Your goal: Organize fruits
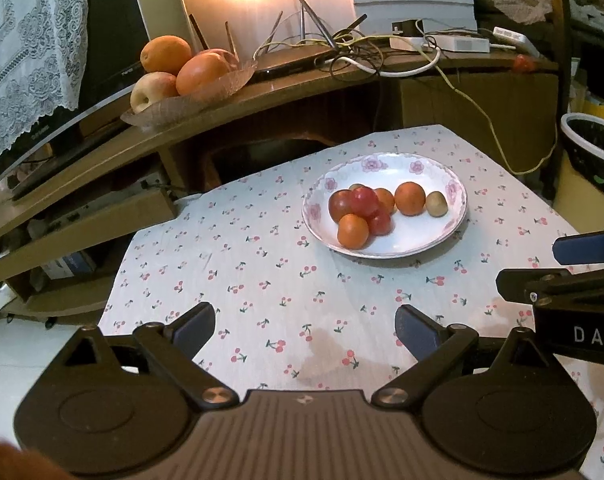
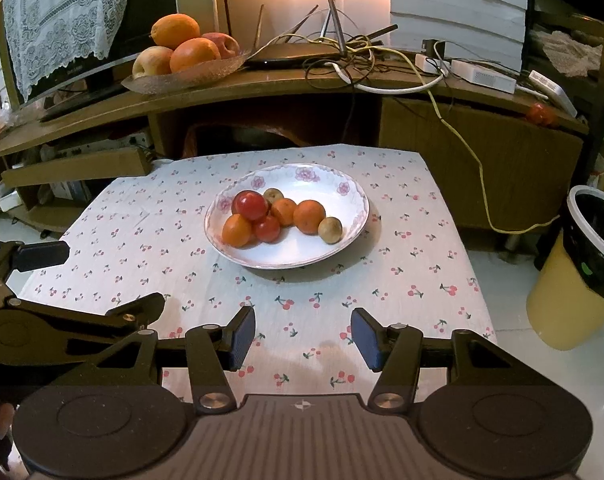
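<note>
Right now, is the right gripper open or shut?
Open: the right gripper shows a wide gap between its blue pads, with only the cherry-print tablecloth visible between them.

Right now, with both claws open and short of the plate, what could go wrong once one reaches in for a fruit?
1. The fruits in the floral plate are heaped and touching; pulling the top red fruit may send neighbours rolling.
2. The brownish fruit sits near the rim and could be nudged out onto the cherry tablecloth.
3. The left claw and right claw hover side by side, so they may collide when reaching.
</note>
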Action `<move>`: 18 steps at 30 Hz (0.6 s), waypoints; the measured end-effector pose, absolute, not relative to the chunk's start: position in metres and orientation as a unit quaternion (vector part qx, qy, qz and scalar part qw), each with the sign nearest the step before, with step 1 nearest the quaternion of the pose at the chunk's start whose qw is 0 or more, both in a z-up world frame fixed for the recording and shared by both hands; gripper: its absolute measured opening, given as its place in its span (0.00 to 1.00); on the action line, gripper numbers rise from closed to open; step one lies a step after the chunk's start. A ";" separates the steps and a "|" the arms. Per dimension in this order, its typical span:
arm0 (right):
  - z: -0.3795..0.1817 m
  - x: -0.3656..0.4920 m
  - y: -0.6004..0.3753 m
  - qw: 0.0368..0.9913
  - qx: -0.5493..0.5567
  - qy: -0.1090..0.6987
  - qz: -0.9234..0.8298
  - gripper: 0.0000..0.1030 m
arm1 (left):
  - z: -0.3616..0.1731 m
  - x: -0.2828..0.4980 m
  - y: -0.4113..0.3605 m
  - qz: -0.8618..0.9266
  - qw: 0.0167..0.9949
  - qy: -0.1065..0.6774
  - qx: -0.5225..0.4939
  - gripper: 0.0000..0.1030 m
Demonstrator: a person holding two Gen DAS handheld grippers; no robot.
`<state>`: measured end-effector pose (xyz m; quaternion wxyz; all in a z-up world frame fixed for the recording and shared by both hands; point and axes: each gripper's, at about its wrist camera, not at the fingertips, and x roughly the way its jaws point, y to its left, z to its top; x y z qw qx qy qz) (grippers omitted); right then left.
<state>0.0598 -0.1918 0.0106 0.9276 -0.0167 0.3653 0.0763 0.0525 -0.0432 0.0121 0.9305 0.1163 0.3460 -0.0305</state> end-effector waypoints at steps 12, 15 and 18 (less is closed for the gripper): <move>0.011 0.043 -0.188 0.927 -0.017 0.365 0.080 0.53 | 0.011 0.034 -0.036 -0.030 0.929 0.355 0.095 0.99; 0.011 0.038 -0.188 0.927 -0.015 0.365 0.081 0.53 | 0.011 0.030 -0.035 -0.031 0.929 0.356 0.091 0.99; 0.011 0.033 -0.187 0.927 -0.014 0.365 0.081 0.54 | 0.012 0.026 -0.035 -0.032 0.930 0.356 0.090 0.99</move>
